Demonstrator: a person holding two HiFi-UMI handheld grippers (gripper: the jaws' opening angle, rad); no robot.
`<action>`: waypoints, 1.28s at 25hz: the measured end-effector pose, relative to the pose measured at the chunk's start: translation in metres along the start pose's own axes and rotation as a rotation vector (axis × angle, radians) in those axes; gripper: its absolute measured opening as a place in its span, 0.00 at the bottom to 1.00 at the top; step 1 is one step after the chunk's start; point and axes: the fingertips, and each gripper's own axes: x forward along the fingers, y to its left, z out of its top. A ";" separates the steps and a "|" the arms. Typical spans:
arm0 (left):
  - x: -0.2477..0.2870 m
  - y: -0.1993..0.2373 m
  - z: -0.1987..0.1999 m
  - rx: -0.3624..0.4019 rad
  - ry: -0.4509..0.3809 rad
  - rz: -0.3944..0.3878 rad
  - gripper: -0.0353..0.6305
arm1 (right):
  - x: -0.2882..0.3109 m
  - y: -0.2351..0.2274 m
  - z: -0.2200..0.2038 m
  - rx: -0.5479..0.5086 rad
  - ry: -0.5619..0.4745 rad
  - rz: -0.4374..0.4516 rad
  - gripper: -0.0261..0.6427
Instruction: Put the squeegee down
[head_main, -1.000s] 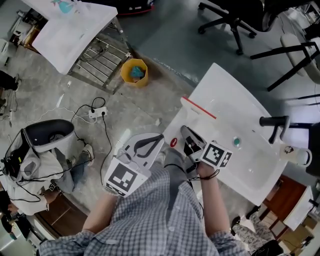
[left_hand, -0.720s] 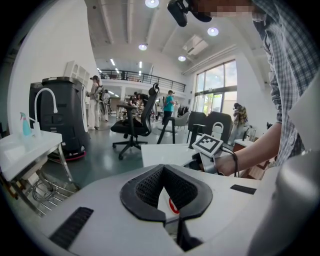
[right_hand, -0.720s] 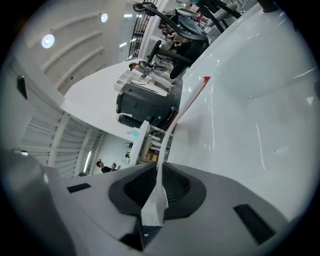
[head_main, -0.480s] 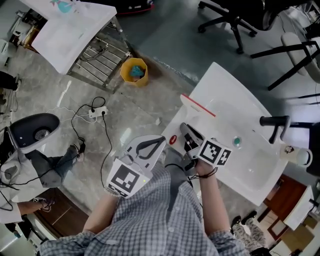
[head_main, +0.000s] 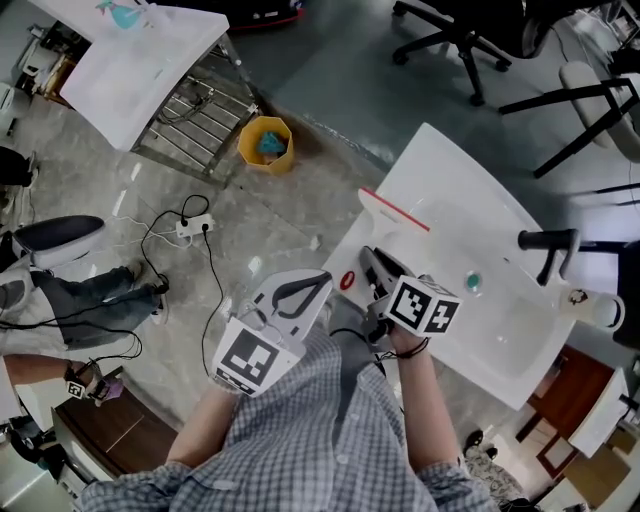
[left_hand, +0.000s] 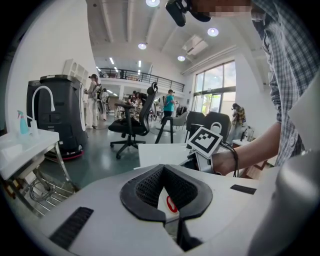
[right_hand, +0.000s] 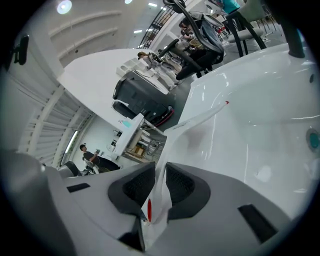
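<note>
Currently right gripper (head_main: 373, 263) clamps squeegee (head_main: 393, 212) at sink (head_main: 450, 190); left gripper (head_main: 316, 279) closed, empty; yellow bucket (head_main: 247, 137) holds teal item

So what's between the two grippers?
Only the squeegee's red handle end, sticking out from the right gripper's closed jaws toward the left gripper. The head view shows it.
</note>
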 end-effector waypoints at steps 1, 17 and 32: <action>0.001 0.000 0.000 0.002 -0.001 0.000 0.06 | 0.000 0.000 0.000 -0.006 -0.001 -0.004 0.09; 0.000 0.004 0.001 0.008 -0.005 -0.003 0.06 | -0.004 -0.007 0.004 -0.073 -0.032 -0.068 0.17; -0.009 -0.005 0.004 0.029 -0.027 -0.036 0.06 | -0.057 0.007 0.018 -0.109 -0.225 -0.055 0.09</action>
